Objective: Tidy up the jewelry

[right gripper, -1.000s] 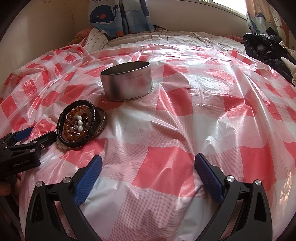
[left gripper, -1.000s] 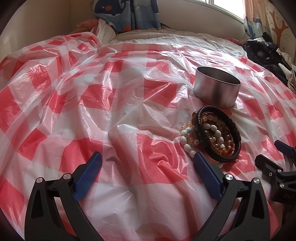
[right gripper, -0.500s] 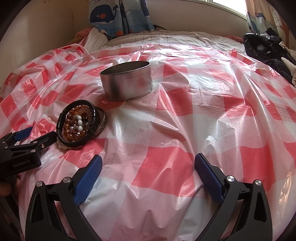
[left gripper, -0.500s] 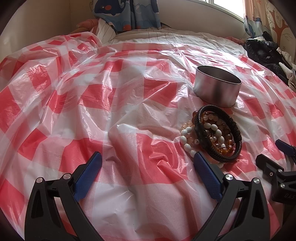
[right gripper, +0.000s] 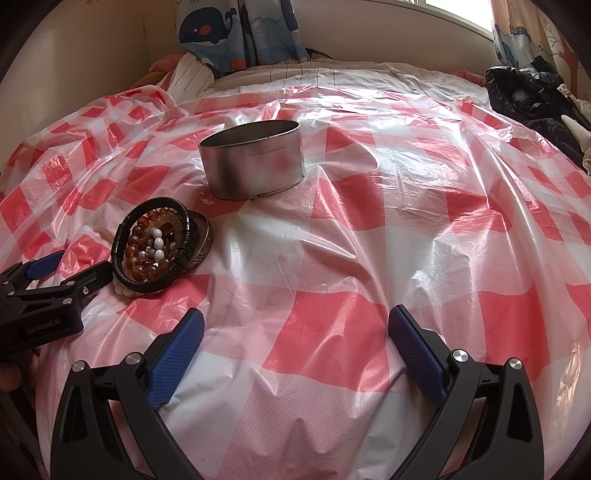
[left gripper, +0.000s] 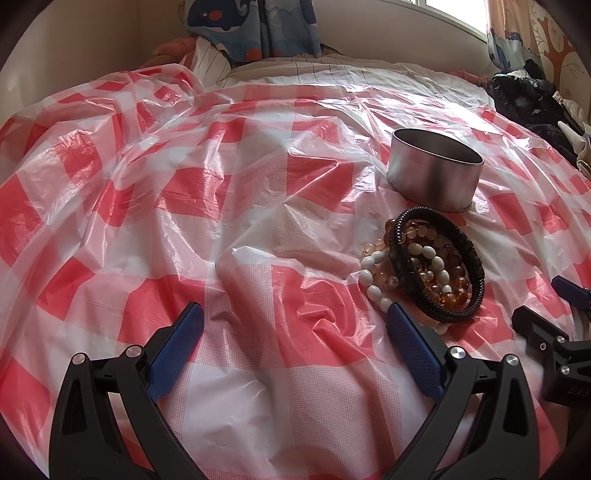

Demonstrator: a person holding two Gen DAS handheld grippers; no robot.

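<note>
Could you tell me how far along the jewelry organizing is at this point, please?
Nothing looks done: the bracelet pile lies on the checked cover, beside the metal tin, not in it. Nothing is in hand: the left claw and right claw are open and empty. Every piece remains to be sorted.

Open stretch of checked plastic sheet [right gripper: 406,229] right of the metal tin [right gripper: 253,160] & in front of right gripper [right gripper: 295,336], jaws wide apart, nothing between them. Left gripper [left gripper: 295,332] also spread; its right finger tip sits just beside the bracelet pile [left gripper: 428,266]. Pile lies close in front of tin, narrow gap only. Broad wrinkled sheet free left of pile. Far right edge blocked by dark clothes [right gripper: 532,99]; curtain [right gripper: 236,29] at far end of the bed.
</note>
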